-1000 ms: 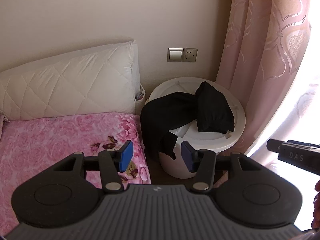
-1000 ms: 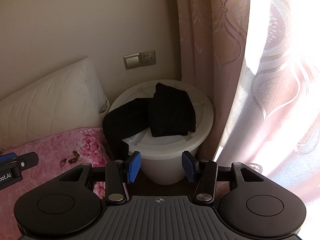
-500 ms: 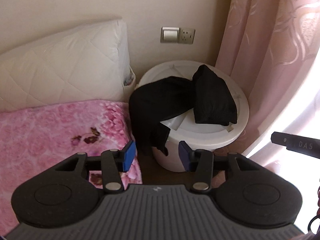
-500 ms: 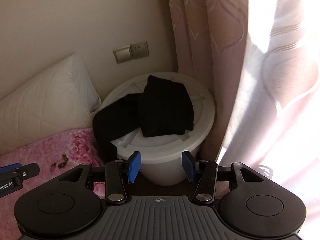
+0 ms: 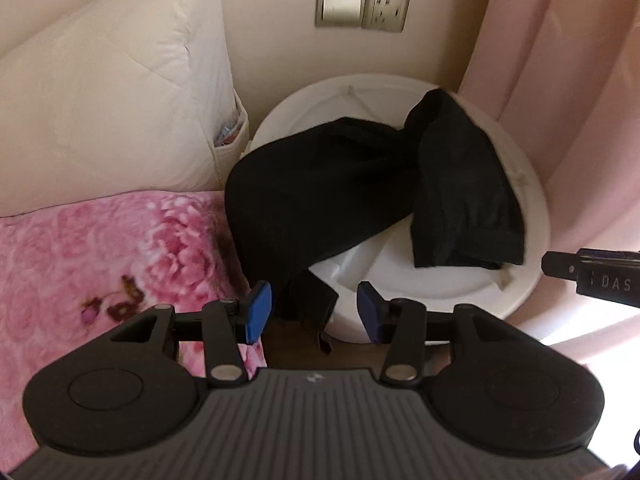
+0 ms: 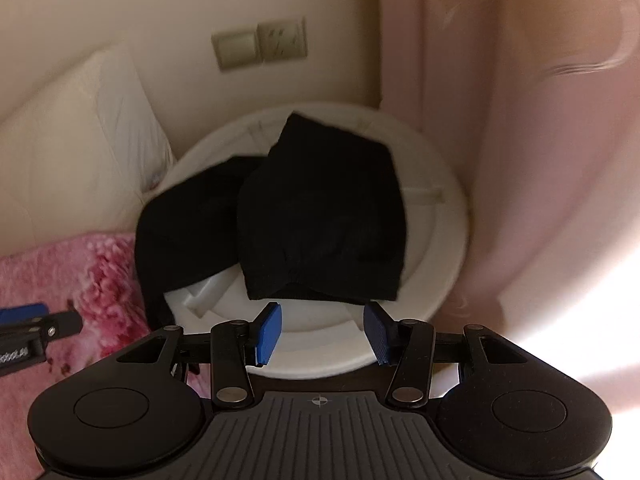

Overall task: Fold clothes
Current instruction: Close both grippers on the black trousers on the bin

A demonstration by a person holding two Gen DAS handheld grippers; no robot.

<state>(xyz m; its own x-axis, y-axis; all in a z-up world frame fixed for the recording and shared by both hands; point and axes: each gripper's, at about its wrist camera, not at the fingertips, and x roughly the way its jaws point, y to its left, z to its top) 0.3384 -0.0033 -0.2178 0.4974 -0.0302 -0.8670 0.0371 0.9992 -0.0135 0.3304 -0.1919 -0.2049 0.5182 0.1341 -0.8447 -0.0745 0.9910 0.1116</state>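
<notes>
A black garment (image 5: 360,184) lies crumpled on the lid of a round white tub (image 5: 440,280), one part hanging down the tub's left side beside the bed. It also shows in the right wrist view (image 6: 320,216) on the tub (image 6: 440,240). My left gripper (image 5: 314,312) is open and empty, its jaws either side of the garment's hanging end. My right gripper (image 6: 322,330) is open and empty, just in front of the garment's folded right part. The right gripper's finger shows at the right edge of the left wrist view (image 5: 592,276).
A bed with a pink floral blanket (image 5: 100,264) lies left of the tub. A white quilted pillow (image 5: 108,100) leans on the wall. A switch and socket plate (image 5: 362,8) sits above the tub. A pink curtain (image 5: 560,80) hangs close on the right.
Both grippers have moved forward and down toward the tub, so the black garment looks much larger. Both stayed open.
</notes>
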